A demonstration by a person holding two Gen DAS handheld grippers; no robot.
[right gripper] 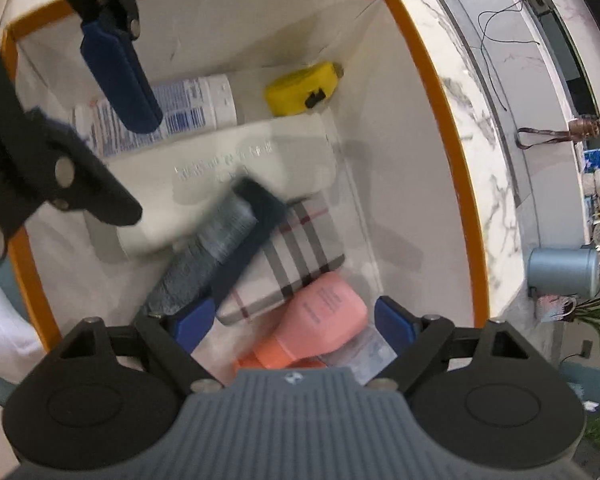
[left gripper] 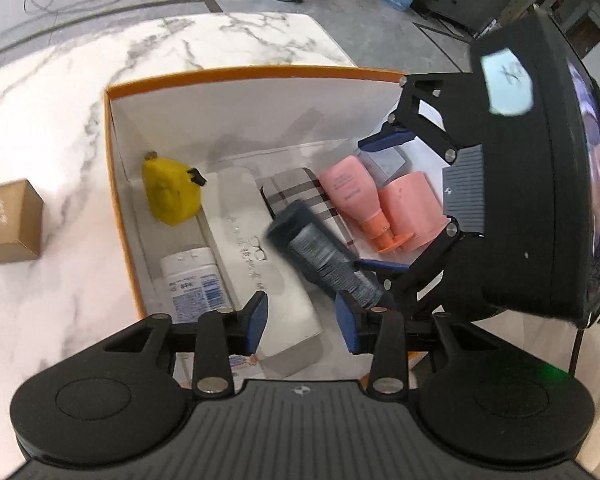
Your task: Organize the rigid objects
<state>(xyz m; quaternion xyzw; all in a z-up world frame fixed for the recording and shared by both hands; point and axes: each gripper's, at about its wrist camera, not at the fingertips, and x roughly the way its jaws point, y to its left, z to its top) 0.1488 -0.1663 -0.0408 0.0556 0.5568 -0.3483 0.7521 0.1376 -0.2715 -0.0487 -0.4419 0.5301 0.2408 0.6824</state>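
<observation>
Left wrist: dark tube (left gripper: 324, 256), blurred, at box (left gripper: 228, 74) centre, just at 1 o'clock from parted, empty left gripper (left gripper: 302, 322); right wrist: tube (right gripper: 220, 240) at 11 o'clock from wide-open, empty right gripper (right gripper: 294, 322), probably light, stiff, smooth, best taken mid-body.

I see a glossy marble-veined surface (left gripper: 52, 128) at the left of the frame, carrying a matt brown cardboard carton (left gripper: 8, 222). The orange-rimmed box (left gripper: 236, 72) looks like smooth white card inside. The pink bottle (left gripper: 350, 192) is satiny plastic; the tool pads (left gripper: 260, 322) look like matt blue rubber.
</observation>
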